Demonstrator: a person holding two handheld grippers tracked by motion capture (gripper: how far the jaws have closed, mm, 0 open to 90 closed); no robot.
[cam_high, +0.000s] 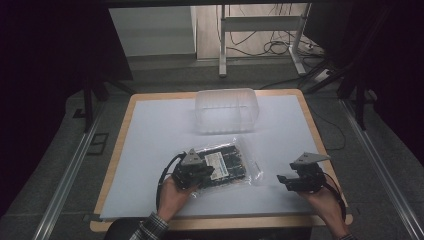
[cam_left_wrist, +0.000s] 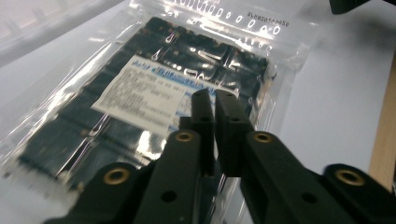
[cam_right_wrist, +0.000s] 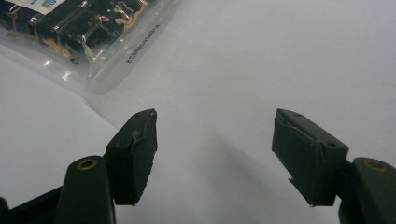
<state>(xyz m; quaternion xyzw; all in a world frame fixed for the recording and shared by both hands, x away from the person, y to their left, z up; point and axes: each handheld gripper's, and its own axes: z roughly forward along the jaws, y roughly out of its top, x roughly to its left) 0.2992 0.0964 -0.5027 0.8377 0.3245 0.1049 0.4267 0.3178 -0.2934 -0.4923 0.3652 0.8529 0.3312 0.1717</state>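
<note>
A clear plastic bag (cam_high: 225, 162) of dark flat parts with a white label lies flat on the white sheet near the table's front. My left gripper (cam_high: 210, 172) rests over the bag's front left part. In the left gripper view its jaws (cam_left_wrist: 212, 95) stand almost together above the bag (cam_left_wrist: 140, 93), tips near the label's edge, and nothing shows between them. My right gripper (cam_high: 283, 180) is held to the right of the bag, apart from it. Its jaws (cam_right_wrist: 215, 135) are wide open over bare white sheet, with the bag's corner (cam_right_wrist: 79, 32) at upper left.
A clear, empty-looking plastic container (cam_high: 226, 110) stands at the back middle of the white sheet (cam_high: 160, 130). The table's wooden rim (cam_high: 310, 120) frames the sheet. Beyond the table are a desk frame and floor cables (cam_high: 270, 47).
</note>
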